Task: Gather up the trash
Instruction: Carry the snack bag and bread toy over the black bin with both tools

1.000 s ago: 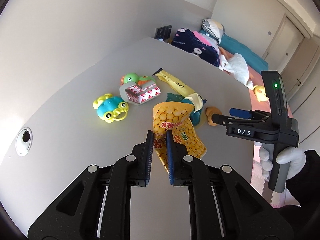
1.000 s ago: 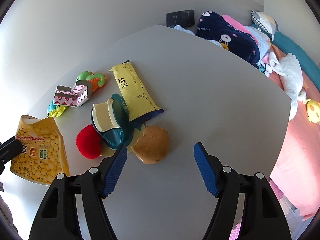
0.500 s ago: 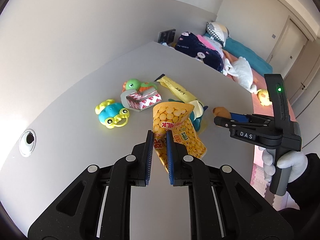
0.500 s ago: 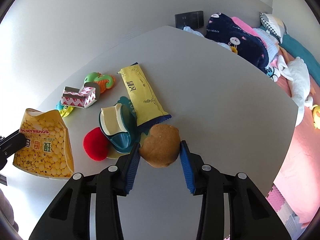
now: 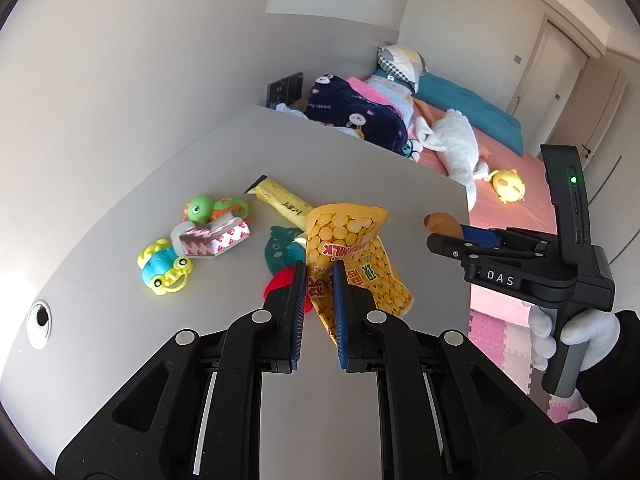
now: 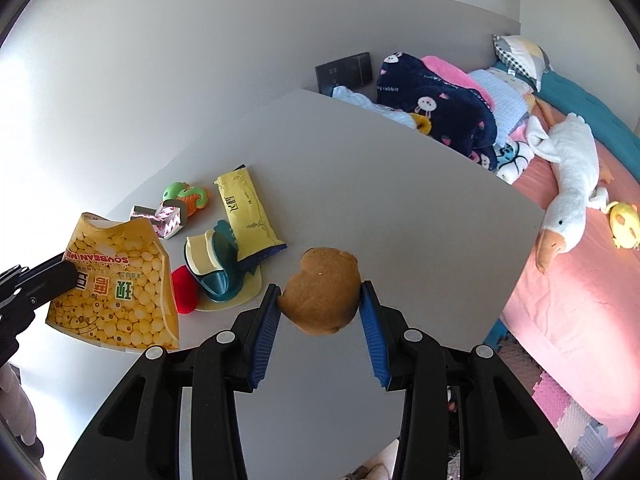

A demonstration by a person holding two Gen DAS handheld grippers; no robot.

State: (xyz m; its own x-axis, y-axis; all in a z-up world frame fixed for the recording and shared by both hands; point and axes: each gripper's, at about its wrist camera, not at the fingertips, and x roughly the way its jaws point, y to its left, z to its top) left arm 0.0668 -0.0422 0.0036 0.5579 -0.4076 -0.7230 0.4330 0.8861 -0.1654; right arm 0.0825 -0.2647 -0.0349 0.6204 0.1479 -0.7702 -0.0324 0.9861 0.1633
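Tongs: left tongs (image 5: 316, 280) pinched tight on yellow snack bag (image 5: 352, 256), mid-frame, up off grey counter (image 5: 360, 168). Right tongs (image 6: 320, 304) squeezed on brown lump (image 6: 320, 296), mid-frame, lifted too.

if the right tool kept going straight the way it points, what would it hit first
Probably bare gray tabletop. The right tool, shut on the brown bread-like lump, points down at open table right of the yellow wrapper; depth is hard to judge.
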